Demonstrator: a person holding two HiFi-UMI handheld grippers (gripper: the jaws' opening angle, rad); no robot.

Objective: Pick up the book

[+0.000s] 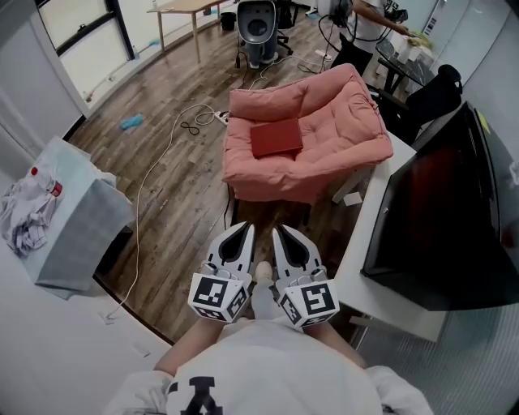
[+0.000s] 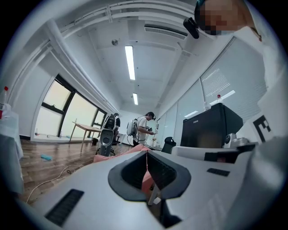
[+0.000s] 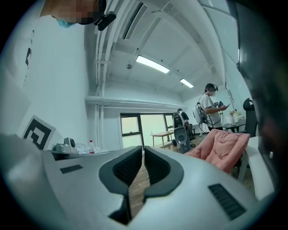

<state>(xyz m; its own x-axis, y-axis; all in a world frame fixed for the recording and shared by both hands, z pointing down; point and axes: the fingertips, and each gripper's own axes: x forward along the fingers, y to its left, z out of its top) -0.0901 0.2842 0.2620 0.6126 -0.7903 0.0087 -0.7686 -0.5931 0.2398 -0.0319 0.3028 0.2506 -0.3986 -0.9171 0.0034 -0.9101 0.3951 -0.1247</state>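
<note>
The red book (image 1: 276, 138) lies flat on the seat of a pink armchair (image 1: 340, 113), roughly in the middle of the cushion and a little towards its left side. Nothing rests on it and nothing touches it.

Both tools are held low, close to the wearer's body, side by side and nearly touching each other, and they point across the wooden floor (image 1: 162, 146) towards the chair. The left hand-held gripper (image 1: 243, 230) has its jaws pressed together with nothing between them; through the slit at their tips only a sliver of the pink chair shows. The right hand-held gripper (image 1: 281, 234) is closed as well and empty, with bare floor showing past its tips and the chair off to its right.

The book is well apart from both tools. A strip of floor and the front edge of the chair lie between them, and the book sits almost straight ahead of the pair.

To the right of the chair stands a white table (image 1: 373, 219) carrying a large black screen (image 1: 454, 211). A white cable (image 1: 150, 194) trails over the floor on the left, near a covered stand with a crumpled cloth (image 1: 24, 215) on it. A person (image 1: 357, 24) stands at the far end of the room.
</note>
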